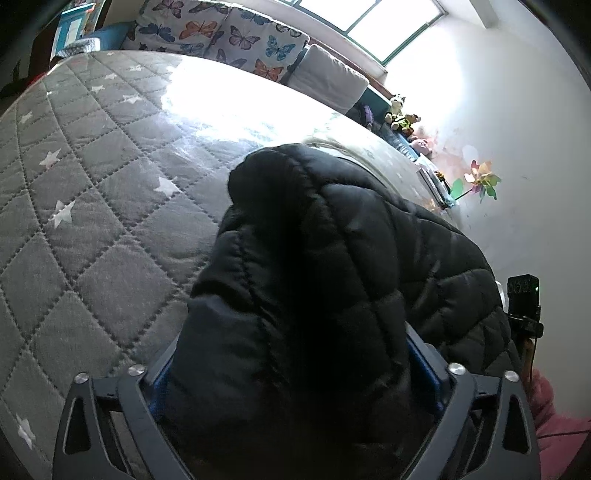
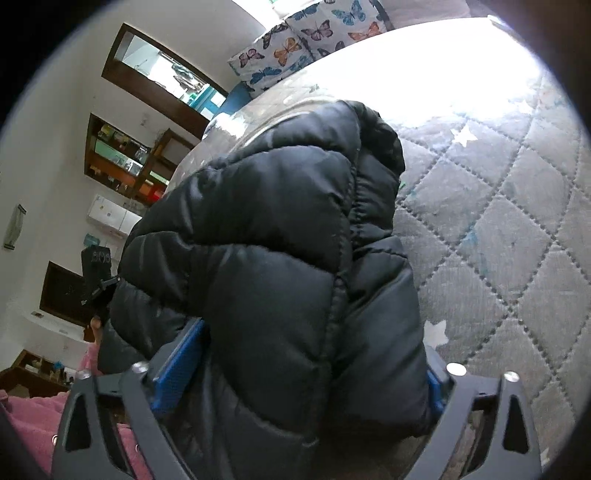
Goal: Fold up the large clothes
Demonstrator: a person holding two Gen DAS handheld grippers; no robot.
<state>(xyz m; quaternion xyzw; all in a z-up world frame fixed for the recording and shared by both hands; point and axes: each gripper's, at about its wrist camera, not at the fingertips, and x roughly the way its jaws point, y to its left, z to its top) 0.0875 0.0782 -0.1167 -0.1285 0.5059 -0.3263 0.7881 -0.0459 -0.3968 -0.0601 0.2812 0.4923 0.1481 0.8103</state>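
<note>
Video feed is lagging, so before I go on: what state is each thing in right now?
Black quilted puffer jacket: bunched up, on the bed, between both grippers' fingers.
Left gripper: jaws wide, jacket bulk filling them.
Right gripper: jaws wide around the jacket.
Grey star-print quilted bedspread: spread flat.

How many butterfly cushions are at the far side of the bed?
2: side by side along the bed's far edge, one nearer the shelf corner, one beside the plain grey cushion. More may be hidden.

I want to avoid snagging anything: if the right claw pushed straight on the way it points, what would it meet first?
The black puffer jacket bunched between its fingers; beyond that, probably the quilted bed cover, though depth is unclear.
</note>
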